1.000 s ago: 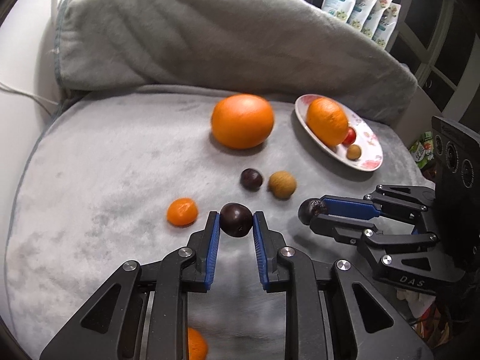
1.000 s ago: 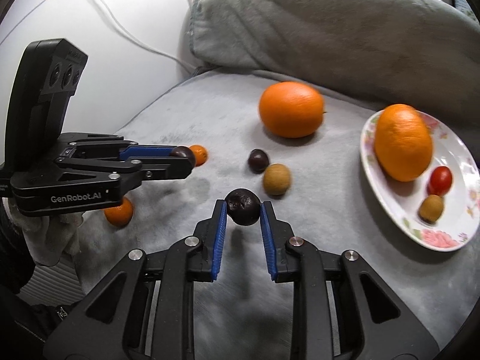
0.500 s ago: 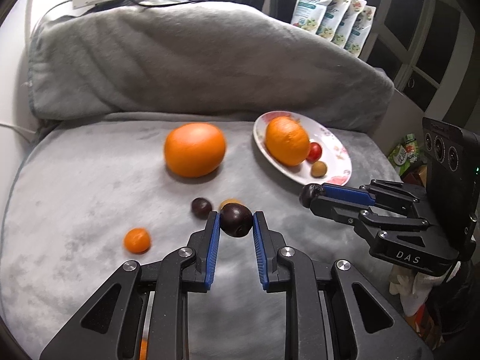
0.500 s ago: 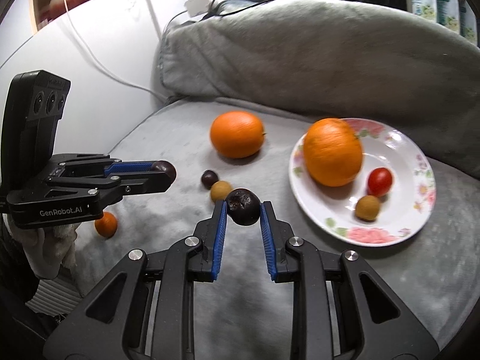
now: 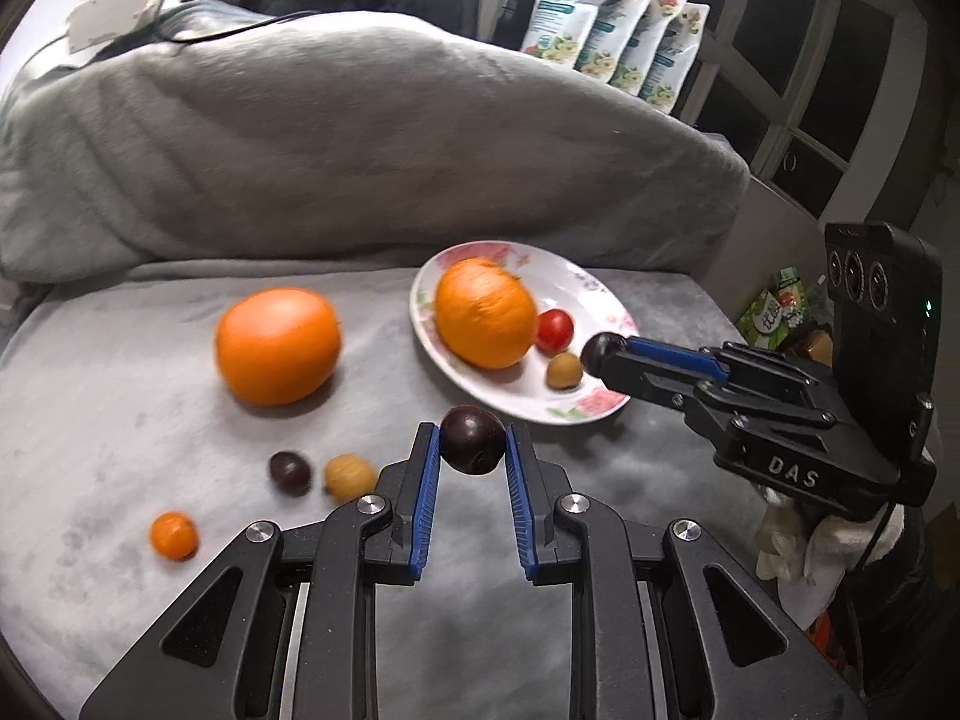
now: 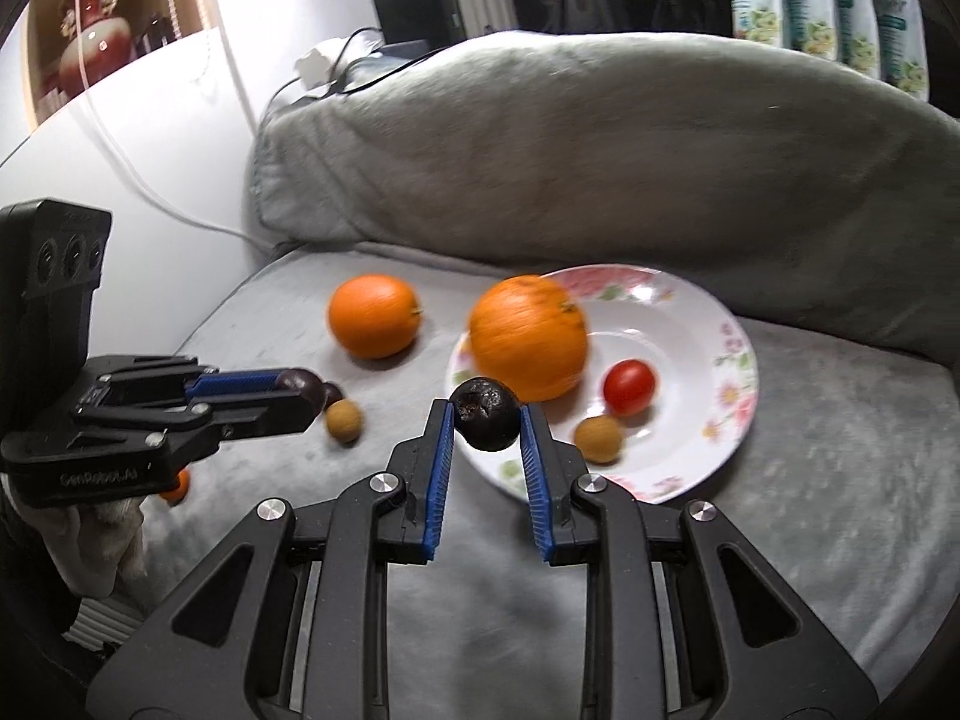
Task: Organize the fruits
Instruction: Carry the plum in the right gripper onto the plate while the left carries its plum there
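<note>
Carrying two dark fruits toward the floral plate [image 5: 606, 294]; transport step, judged from both grippers being loaded and aimed at it.

Left to right in the left wrist view: a small orange fruit [image 5: 173, 534], a loose dark round fruit [image 5: 290, 471] and a tan round fruit [image 5: 349, 476] lie on the grey blanket [image 5: 120, 372], near one another. A large orange [image 5: 277, 345] sits beyond them, apart from the plate. The left gripper [image 5: 473, 447] has its blue pads clamped on a dark plum-like fruit [image 5: 472, 440], held short of the plate's near rim. On the plate: a second orange [image 5: 485, 313], a cherry tomato [image 5: 554, 330], a tan fruit [image 5: 564, 370]. The right gripper [image 5: 600, 354] comes in from the right edge, closed on a wrinkled dark fruit [image 6: 485, 414] that, seen from the right wrist view, hangs over the plate's near-left rim.

Next move, as I judge it: lower each fruit into the bare part of the plate, clear of the tomato, then part the fingers; round fruit may roll.

Hard to make out: species of the dark and tan fruits; both oranges are blurred. The hands are mostly hidden; only pale glove fabric shows behind each tool.
</note>
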Action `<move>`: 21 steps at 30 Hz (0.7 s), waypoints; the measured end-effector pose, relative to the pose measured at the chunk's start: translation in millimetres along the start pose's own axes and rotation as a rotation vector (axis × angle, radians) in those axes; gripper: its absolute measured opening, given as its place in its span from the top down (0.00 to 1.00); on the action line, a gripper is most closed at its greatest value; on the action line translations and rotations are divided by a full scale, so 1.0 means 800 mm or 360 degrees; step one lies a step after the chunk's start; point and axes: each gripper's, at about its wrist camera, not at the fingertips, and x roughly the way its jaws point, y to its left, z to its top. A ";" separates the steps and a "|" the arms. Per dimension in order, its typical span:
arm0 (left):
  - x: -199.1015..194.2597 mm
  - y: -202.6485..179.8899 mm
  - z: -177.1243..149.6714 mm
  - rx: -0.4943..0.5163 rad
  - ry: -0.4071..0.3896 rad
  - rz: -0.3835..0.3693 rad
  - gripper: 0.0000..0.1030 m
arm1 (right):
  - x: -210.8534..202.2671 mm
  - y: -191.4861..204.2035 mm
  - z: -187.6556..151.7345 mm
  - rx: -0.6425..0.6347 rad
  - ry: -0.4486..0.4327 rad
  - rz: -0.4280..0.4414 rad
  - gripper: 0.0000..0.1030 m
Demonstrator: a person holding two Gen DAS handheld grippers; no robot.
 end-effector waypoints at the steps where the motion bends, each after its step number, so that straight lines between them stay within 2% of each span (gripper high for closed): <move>1: 0.003 -0.005 0.002 0.0010 -0.0001 -0.0005 0.80 | -0.002 -0.006 0.002 0.0007 -0.0008 -0.0013 0.77; 21: 0.060 -0.059 0.027 0.0101 0.0046 -0.0068 0.80 | 0.023 -0.092 0.033 0.0091 -0.0026 -0.0175 0.77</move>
